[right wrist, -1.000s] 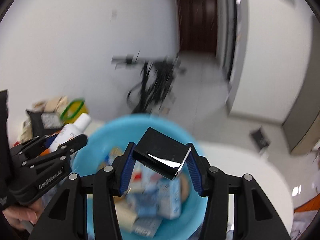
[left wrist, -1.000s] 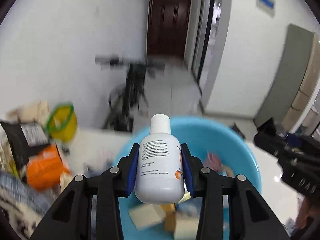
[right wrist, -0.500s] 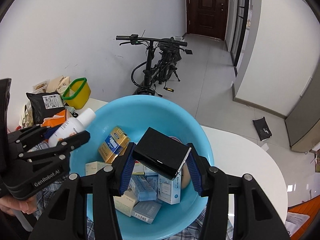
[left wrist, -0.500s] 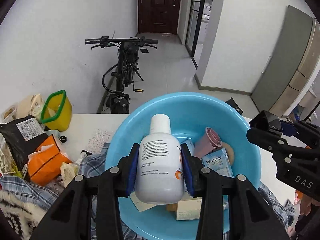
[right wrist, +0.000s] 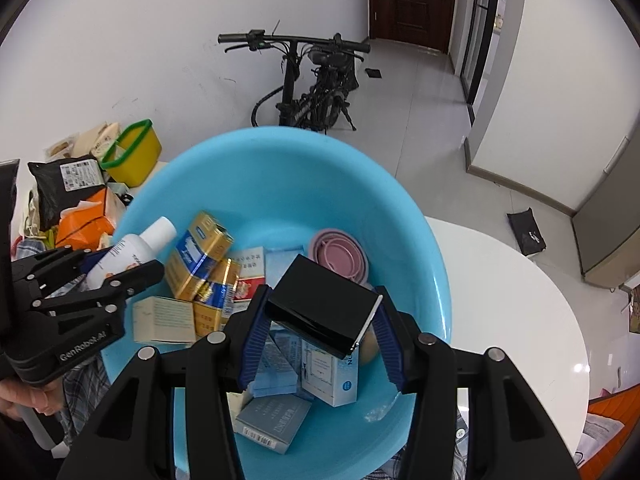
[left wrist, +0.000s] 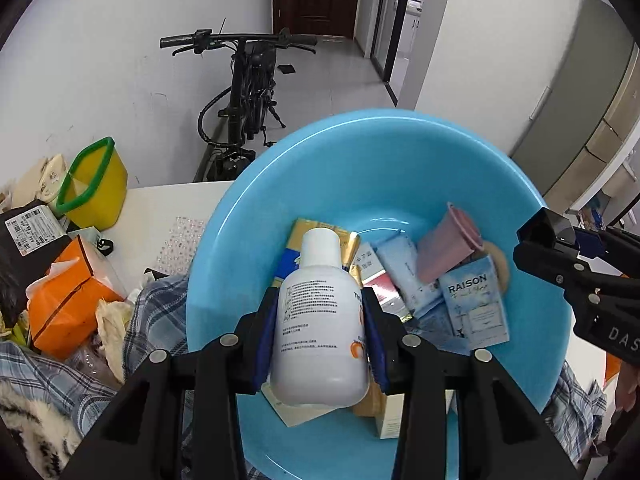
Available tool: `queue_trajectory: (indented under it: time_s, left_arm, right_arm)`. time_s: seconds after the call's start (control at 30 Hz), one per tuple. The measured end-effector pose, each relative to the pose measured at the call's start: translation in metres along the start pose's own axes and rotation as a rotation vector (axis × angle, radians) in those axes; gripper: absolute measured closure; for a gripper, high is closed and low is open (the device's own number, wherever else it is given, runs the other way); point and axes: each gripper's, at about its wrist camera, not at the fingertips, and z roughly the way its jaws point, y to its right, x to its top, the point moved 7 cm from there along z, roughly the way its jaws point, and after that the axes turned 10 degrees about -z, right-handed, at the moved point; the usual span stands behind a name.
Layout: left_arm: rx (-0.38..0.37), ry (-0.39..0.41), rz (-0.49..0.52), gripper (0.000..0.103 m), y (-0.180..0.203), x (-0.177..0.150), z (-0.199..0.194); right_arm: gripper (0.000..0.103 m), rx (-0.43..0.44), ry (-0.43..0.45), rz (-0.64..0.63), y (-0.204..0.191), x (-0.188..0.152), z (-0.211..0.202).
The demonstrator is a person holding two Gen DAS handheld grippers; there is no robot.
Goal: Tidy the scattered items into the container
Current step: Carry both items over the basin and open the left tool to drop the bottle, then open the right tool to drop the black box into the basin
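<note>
Left gripper [left wrist: 320,340]: clamped on white bottle [left wrist: 320,320], above blue basin [left wrist: 360,152].
Right gripper [right wrist: 320,336]: grasping black box [right wrist: 324,310], tilted, over same basin.

Black box [right wrist: 325,316] between right tongs [right wrist: 320,334]

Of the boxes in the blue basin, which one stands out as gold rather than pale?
The gold and blue box at the basin's left side, next to the white bottle in the left gripper. The other boxes are white, light blue or grey.
</note>
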Motion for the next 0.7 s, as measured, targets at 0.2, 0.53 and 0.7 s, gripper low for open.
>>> queue_trajectory:
  time_s: [0.2,0.53,0.7]
  left_arm:
    - [-0.008,-0.007,-0.009,0.061,-0.002,0.0,0.004]
    - [0.007,0.073,-0.033,0.011,-0.004,0.013,-0.011]
    - [0.013,0.069,-0.019,0.011,-0.004,0.013,-0.016]
  right_arm:
    - [0.055,-0.009,-0.016,-0.004,0.001,-0.001,0.005]
    - [0.055,-0.018,-0.013,-0.001,0.009,-0.001,0.001]
    - [0.055,-0.018,-0.022,-0.002,0.007,-0.002,0.005]
